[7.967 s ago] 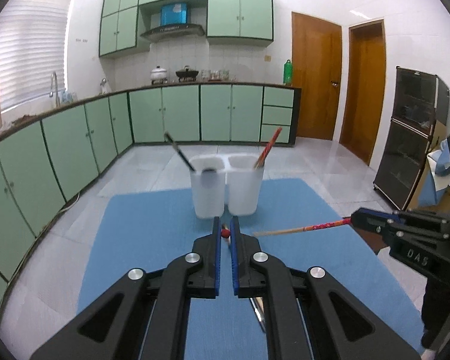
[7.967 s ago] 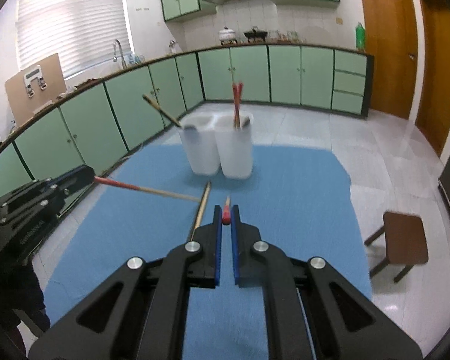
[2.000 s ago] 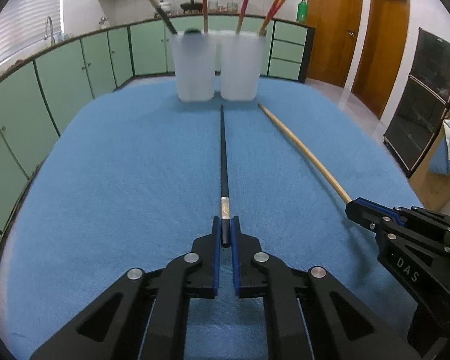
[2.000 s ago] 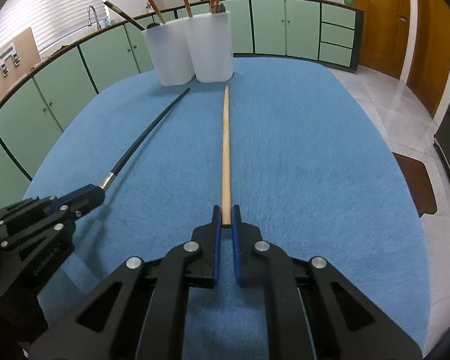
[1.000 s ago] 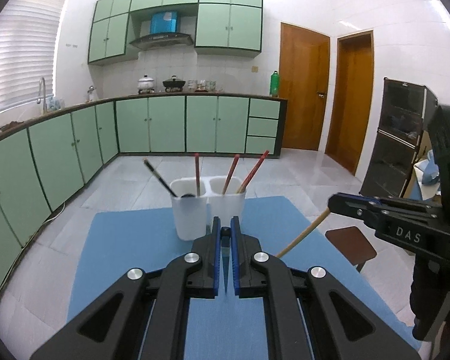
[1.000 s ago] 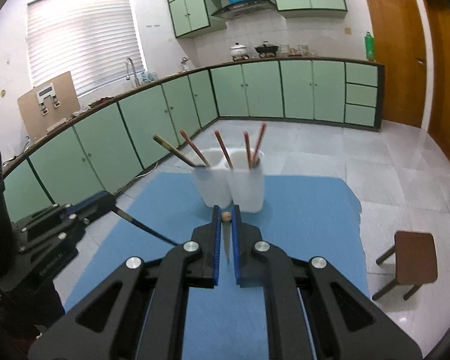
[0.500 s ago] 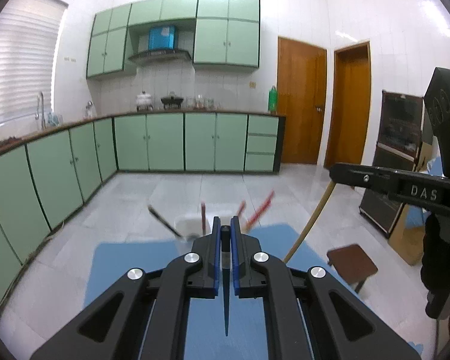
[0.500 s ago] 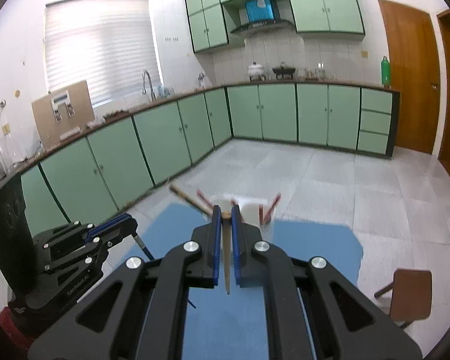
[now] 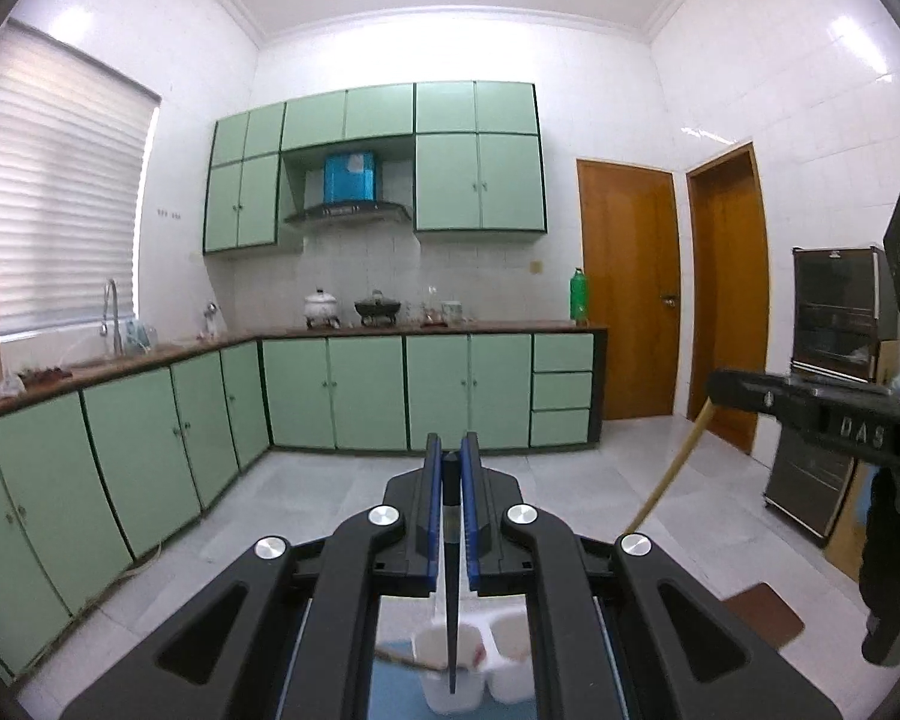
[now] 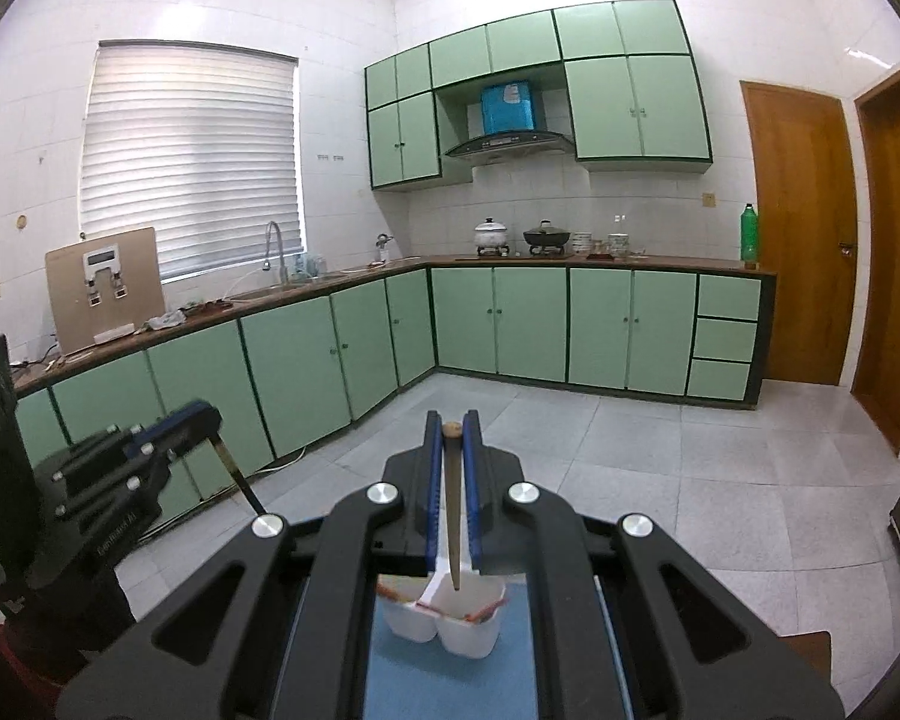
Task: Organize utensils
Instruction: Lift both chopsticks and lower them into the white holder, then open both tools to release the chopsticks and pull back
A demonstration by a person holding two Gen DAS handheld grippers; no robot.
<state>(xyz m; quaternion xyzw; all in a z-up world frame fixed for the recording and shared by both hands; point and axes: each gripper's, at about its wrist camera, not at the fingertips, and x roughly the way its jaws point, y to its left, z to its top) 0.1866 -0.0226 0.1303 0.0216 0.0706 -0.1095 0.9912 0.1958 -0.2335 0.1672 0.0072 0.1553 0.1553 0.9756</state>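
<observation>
**Two grippers held high above the twin cups, each clamping one chopstick**

The setting was a kitchen with pale green base cabinets [image 9: 336, 393] along two walls under a dark countertop, matching wall cabinets [image 10: 636, 108] around a range hood [image 10: 510, 144], a slatted window blind [image 10: 192, 162] over a sink tap [image 10: 273, 246], two brown wooden doors [image 9: 627, 294] at the right, and a light tiled floor [image 10: 720, 480]. A white pot [image 9: 321, 306], a dark pan [image 9: 378, 309] and a green bottle [image 9: 578, 294] stood on the countertop.

Left wrist view: the left gripper [image 9: 448, 462] was closed on a black chopstick [image 9: 451, 600], its blue-lined fingers [image 9: 431, 516] pressed against the blunt upper end. The stick hung nearly straight down, its tip over the left of the two translucent white cups [image 9: 444, 678] that stood side by side on a blue mat [image 9: 396, 690]. Red-tipped sticks leaned inside the cups, blurred. The right gripper [image 9: 711, 387] appeared at the right edge, with a tan wooden chopstick [image 9: 669, 474] slanting down and leftward from it.

Right wrist view: the right gripper [image 10: 452, 429] was closed on the wooden chopstick [image 10: 453, 534], whose rounded end showed between the fingertips. Its point hung over the cups [image 10: 444, 621], near the wall where the two touch; which cup it lay above could not be told. The left gripper [image 10: 201, 417] was at the left edge, blurred, the black chopstick [image 10: 237, 480] slanting down from it. Both tools were well above the mat [image 10: 450, 684].
</observation>
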